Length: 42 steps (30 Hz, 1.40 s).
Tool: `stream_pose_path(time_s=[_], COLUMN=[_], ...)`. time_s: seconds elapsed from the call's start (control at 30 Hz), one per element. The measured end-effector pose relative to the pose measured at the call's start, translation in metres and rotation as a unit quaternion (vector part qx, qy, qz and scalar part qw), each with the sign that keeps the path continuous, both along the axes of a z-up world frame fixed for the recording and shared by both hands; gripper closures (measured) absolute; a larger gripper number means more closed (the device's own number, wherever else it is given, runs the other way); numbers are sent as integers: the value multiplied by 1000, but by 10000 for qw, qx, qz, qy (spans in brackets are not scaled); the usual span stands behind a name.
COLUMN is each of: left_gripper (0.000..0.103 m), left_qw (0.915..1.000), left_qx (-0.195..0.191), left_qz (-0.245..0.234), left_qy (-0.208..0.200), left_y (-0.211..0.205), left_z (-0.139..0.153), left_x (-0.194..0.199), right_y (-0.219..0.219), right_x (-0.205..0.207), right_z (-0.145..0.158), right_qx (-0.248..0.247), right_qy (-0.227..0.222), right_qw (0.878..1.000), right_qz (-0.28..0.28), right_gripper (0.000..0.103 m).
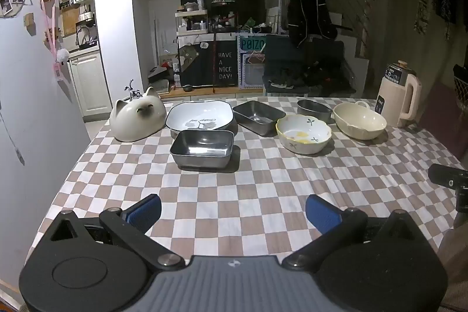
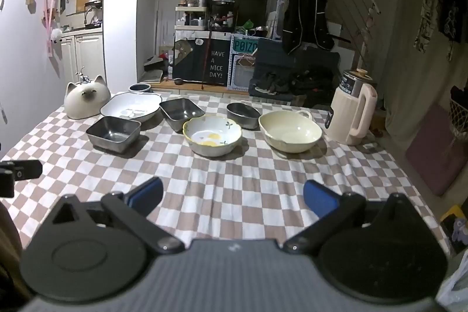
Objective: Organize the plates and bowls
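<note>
Several dishes stand on the checkered table: a white blue-rimmed square dish, a near steel square tray, a second steel tray, a round steel bowl, a yellow-rimmed flower bowl and a cream handled bowl. My left gripper is open and empty above the near cloth. My right gripper is open and empty, short of the flower bowl.
A white cat-shaped ceramic piece sits at the back left. A cream electric kettle stands at the back right. A dark-rimmed bowl shows beyond the far table edge. The other gripper's tip shows at the frame edge.
</note>
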<state>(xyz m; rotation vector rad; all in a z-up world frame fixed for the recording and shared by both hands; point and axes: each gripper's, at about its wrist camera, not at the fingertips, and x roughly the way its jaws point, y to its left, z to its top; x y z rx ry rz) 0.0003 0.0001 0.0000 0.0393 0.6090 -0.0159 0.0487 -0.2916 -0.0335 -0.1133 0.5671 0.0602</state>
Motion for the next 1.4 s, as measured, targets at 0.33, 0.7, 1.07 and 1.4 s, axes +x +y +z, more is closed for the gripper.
stream_pose_path(time_s=[0.33,0.7,1.07,1.4], left_gripper=[0,0,0,0], left_qw=[10000,10000,10000,10000], left_qx=[2,-3,5,8], left_qz=[0,-12,-5,-7], left_qy=[0,7,18,25], left_y=[0,0,0,0], left_z=[0,0,0,0], left_x=[0,0,0,0], right_y=[-1,0,0,-1], right_x=[-1,0,-1,-1], right_z=[0,0,0,-1], right_qx=[28,36,58,65], right_qy=[-13,0,7,15], right_qw=[10000,10000,10000,10000], right_qz=[2,-1,-2,-3], right_gripper=[0,0,0,0])
